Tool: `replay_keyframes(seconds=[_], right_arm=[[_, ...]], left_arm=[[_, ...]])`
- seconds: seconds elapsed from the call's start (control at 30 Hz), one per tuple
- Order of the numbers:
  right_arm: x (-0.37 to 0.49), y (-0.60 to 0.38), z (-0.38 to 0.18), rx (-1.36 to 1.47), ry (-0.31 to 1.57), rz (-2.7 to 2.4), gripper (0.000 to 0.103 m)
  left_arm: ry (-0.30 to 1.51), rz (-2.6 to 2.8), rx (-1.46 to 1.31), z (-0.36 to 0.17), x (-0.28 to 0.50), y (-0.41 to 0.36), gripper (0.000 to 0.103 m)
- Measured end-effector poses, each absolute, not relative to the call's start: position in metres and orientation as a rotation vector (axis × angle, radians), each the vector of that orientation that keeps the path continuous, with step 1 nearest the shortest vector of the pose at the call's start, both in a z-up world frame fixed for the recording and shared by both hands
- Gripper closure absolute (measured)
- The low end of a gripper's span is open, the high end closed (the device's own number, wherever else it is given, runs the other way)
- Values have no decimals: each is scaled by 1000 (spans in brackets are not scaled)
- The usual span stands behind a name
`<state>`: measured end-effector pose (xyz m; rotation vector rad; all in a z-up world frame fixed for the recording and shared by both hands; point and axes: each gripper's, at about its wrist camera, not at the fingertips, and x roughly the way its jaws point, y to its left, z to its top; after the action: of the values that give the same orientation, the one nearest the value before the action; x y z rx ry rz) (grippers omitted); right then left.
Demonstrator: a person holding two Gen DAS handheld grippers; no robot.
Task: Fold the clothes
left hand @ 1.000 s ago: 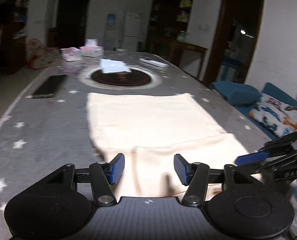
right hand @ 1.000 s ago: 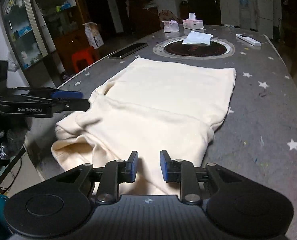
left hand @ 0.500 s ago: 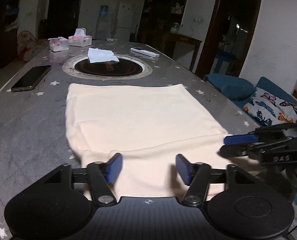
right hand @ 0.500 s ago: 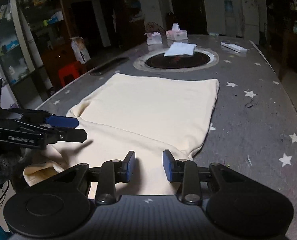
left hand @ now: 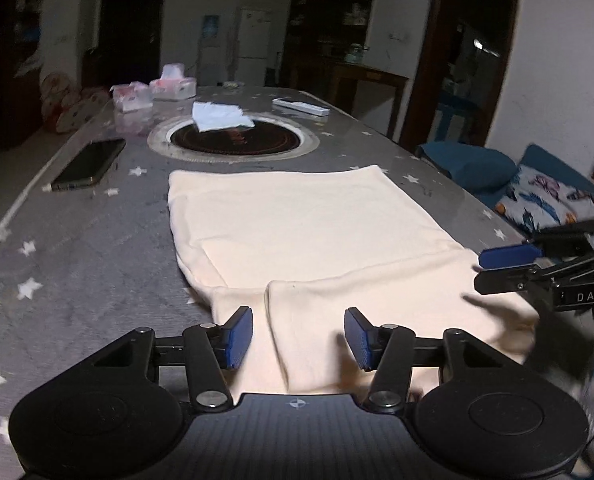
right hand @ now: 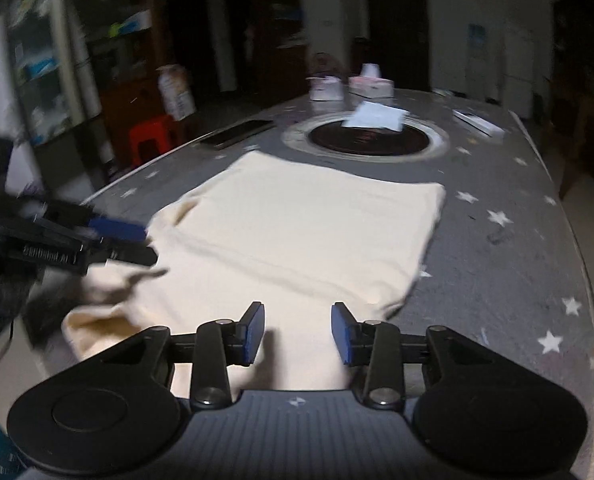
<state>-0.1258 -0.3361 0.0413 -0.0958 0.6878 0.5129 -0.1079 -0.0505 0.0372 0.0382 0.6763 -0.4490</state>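
Blue-padded fingers [left hand: 239, 336] of the left gripper [left hand: 299, 338] stand apart, nothing pinched. Right gripper [right hand: 297, 334] jaws are opening, pads clear of the cloth. Cream garment [left hand: 297, 236] lies flat beneath both on the star-patterned table [left hand: 77, 248].

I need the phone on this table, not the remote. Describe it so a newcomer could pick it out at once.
Start at the round dark hotplate sunk into the middle of the grey starred table. Look to its left in the left wrist view, near the table edge: the phone lies flat there. It is a black glossy slab, unlike the slim white remote on the hotplate's far right side.
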Motion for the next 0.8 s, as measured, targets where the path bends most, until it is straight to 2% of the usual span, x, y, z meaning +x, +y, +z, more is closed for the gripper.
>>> replay_keyframes(seconds=[0.23, 0.57, 0.8], right_arm=[[-154, -298, 31, -301, 664, 613, 61], [-160, -269, 30, -358, 641, 697, 61], [-171, -285, 48, -390, 614, 687, 57]], left_arm=[[658, -496, 117, 42, -134, -53, 45], [666, -623, 241, 26, -153, -82, 45], [620, -645, 293, 39, -171, -60, 45]])
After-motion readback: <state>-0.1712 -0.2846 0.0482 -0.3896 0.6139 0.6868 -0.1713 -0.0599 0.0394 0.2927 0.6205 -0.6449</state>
